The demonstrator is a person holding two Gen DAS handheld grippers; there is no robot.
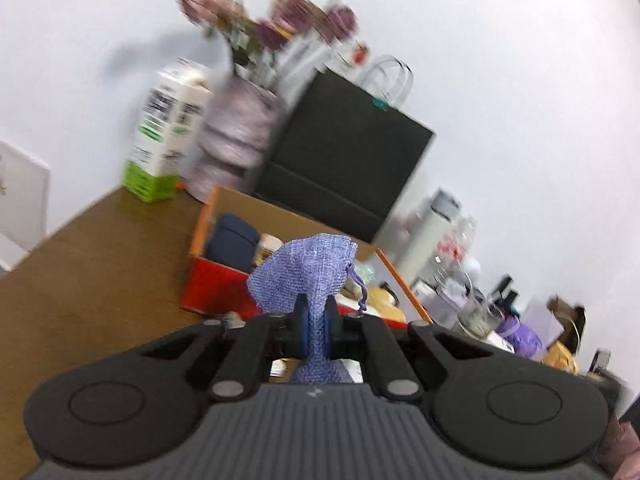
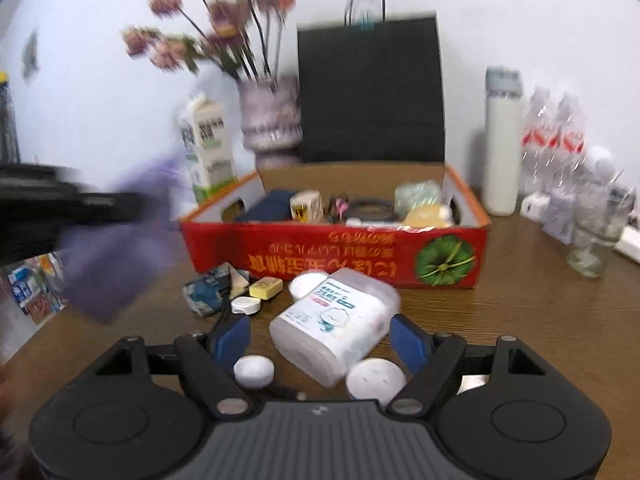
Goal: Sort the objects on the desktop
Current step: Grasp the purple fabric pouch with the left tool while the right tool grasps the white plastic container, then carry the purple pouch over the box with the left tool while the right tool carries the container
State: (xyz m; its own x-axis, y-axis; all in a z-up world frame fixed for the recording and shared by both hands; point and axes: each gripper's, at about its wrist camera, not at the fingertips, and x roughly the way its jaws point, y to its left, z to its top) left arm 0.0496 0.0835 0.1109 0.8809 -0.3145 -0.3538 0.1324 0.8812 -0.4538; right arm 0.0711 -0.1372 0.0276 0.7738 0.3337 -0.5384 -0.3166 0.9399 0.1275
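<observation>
The left gripper (image 1: 316,330) was closed on a purple pouch (image 1: 304,270); the right gripper (image 2: 320,334) stood wide open around a white jar (image 2: 334,324).

A home or office desk is suggested. Ahead of the claw, a wooden tabletop (image 2: 520,300) is backed by a white wall (image 2: 520,20). Flower vase (image 2: 272,116), milk carton (image 2: 208,148), paper bag (image 2: 372,92) and thermos (image 2: 503,140) are lined along it.

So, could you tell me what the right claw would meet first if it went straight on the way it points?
Most likely the white plastic canister lying between its open fingers; beyond it stands the red cardboard box.
</observation>
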